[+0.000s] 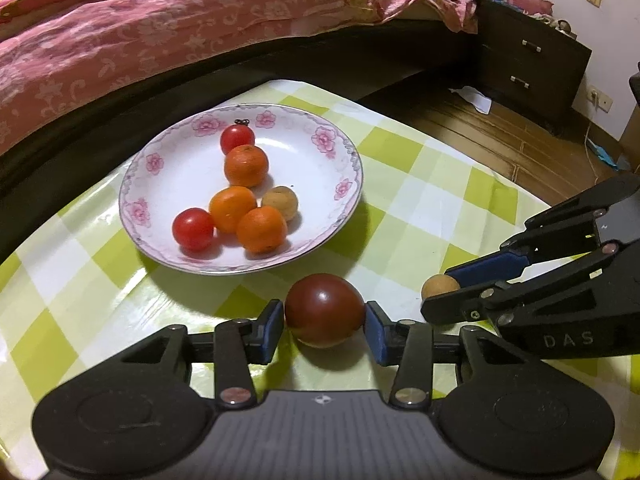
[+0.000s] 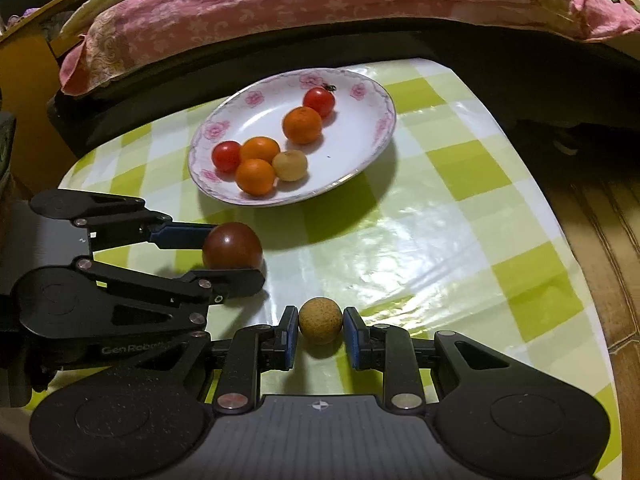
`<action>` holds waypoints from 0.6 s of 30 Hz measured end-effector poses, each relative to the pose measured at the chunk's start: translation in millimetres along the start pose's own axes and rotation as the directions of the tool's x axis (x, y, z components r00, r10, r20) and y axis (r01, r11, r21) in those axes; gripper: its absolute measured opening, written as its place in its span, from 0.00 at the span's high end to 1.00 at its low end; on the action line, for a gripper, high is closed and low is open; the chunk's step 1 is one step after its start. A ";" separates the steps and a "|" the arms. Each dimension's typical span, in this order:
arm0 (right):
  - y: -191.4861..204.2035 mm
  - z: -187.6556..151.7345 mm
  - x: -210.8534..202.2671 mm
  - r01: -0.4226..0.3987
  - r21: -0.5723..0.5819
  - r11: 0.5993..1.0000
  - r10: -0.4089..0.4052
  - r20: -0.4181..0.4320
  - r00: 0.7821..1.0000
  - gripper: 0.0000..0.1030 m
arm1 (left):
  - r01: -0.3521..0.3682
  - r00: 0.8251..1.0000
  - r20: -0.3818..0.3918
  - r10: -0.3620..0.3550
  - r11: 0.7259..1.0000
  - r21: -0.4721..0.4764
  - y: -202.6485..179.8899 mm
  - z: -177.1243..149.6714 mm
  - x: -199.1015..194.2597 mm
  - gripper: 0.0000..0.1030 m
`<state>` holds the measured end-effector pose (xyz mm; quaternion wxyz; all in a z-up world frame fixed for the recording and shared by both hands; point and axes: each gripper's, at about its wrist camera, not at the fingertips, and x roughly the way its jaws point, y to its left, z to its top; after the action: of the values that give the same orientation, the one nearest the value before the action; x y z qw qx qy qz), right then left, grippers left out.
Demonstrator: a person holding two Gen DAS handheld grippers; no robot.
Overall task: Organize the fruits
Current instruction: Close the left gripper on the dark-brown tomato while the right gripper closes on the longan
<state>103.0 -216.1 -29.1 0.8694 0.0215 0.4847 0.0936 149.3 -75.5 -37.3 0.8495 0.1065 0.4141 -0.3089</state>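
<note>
Down at the near edge of the checked tablecloth (image 1: 400, 208), both tools are clenched on fruit. The left gripper (image 1: 324, 320) pinches a dark red tomato (image 1: 324, 309) between its blue pads, the fruit resting on the cloth at about 6 o'clock from the plate (image 1: 332, 216). The right gripper (image 2: 321, 326) squeezes a small tan longan (image 2: 321, 321) in the same way, also low against the cloth; in the left wrist view it sits at roughly 4 o'clock from the plate, just to the right of the tomato.

On the white plate with pink flowers lie six fruits. One cherry tomato (image 1: 237, 139) sits toward 12 o'clock with an orange (image 1: 245, 165) touching it just below. Toward 7 o'clock two more oranges (image 1: 233, 208) (image 1: 261, 229) cluster with a second cherry tomato (image 1: 193, 229) at their left and another longan (image 1: 280, 203) at their right.

A bed with a pink floral cover (image 1: 160, 32) runs behind the table.
</note>
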 end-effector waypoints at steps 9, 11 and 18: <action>-0.1 0.5 1.0 0.004 -0.001 1.000 -0.004 0.000 1.000 0.79 | -0.007 1.000 0.000 0.007 1.000 -0.014 -4.5 0.3 4.1 0.53; 1.0 1.2 -0.3 0.008 -0.010 1.000 -0.008 0.005 1.000 0.79 | -0.011 1.000 -0.007 0.011 1.000 -0.008 -4.5 -1.0 1.3 0.54; 11.5 -0.5 -1.5 0.000 -0.054 0.999 0.000 0.009 1.000 0.79 | -0.035 0.999 -0.037 0.035 0.999 -0.002 1.2 -14.7 -22.0 0.54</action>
<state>100.2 -205.1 -26.6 0.8718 -0.0017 0.4781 0.1066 130.4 -58.5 -29.8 0.8472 0.1183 0.4281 -0.2915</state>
